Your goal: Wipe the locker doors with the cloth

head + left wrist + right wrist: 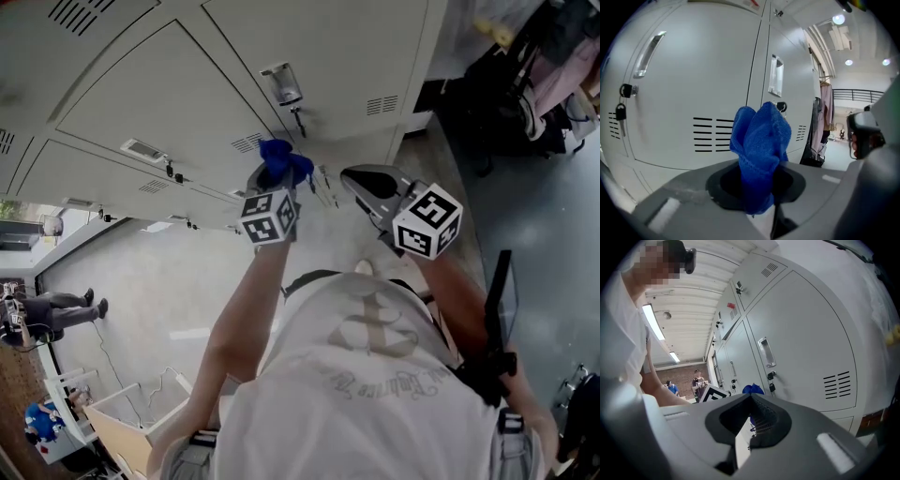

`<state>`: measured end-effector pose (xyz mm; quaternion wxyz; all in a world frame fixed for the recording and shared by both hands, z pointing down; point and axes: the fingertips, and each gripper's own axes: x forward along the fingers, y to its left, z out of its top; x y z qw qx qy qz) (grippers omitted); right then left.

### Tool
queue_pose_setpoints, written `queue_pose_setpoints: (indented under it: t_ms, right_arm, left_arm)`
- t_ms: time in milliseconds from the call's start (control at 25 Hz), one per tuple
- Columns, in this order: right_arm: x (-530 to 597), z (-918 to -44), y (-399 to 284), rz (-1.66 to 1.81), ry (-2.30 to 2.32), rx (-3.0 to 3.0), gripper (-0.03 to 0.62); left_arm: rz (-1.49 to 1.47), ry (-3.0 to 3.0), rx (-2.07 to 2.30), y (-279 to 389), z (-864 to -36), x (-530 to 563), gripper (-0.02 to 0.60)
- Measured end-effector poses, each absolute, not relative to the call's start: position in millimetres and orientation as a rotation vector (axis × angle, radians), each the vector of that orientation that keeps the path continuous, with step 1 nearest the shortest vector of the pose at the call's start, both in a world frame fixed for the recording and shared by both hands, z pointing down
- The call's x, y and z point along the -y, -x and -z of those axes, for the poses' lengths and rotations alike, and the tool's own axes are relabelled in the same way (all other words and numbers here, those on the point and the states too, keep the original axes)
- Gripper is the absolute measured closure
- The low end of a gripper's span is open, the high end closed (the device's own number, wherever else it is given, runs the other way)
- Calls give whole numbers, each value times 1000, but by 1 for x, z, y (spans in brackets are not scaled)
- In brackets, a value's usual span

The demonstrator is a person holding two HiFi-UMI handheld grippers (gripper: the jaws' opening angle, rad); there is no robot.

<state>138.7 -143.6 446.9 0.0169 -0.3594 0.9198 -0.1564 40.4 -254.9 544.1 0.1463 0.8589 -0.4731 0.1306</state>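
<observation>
Left gripper point(757, 185): jaws clamped on the blue cloth point(761, 145); cloth held near the locker doors point(689, 84)
Right gripper point(752, 420): jaws together; nothing held
Progress: no contact shown; the wiping is judged yet to be done

Fuzzy blue terry cloth point(761, 150); smooth matt-painted metal locker doors point(693, 84).

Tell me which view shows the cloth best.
The left gripper view: the cloth fills the centre, its weave visible. The head view shows it as a small blue bunch; the right gripper view shows only a distant scrap.
</observation>
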Motion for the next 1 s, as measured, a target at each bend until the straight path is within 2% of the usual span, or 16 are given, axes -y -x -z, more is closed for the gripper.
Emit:
queue_pose_setpoints:
  t_ms: [480, 1000]
  right_arm:
    - [129, -445, -97, 402, 1114, -2890, 587]
    - [108, -448, -48, 414, 1073, -2927, 587]
  left_arm:
    - [-215, -2672, 1142, 4, -498, 162, 468]
    - [-147, -2630, 1198, 60, -496, 132, 465]
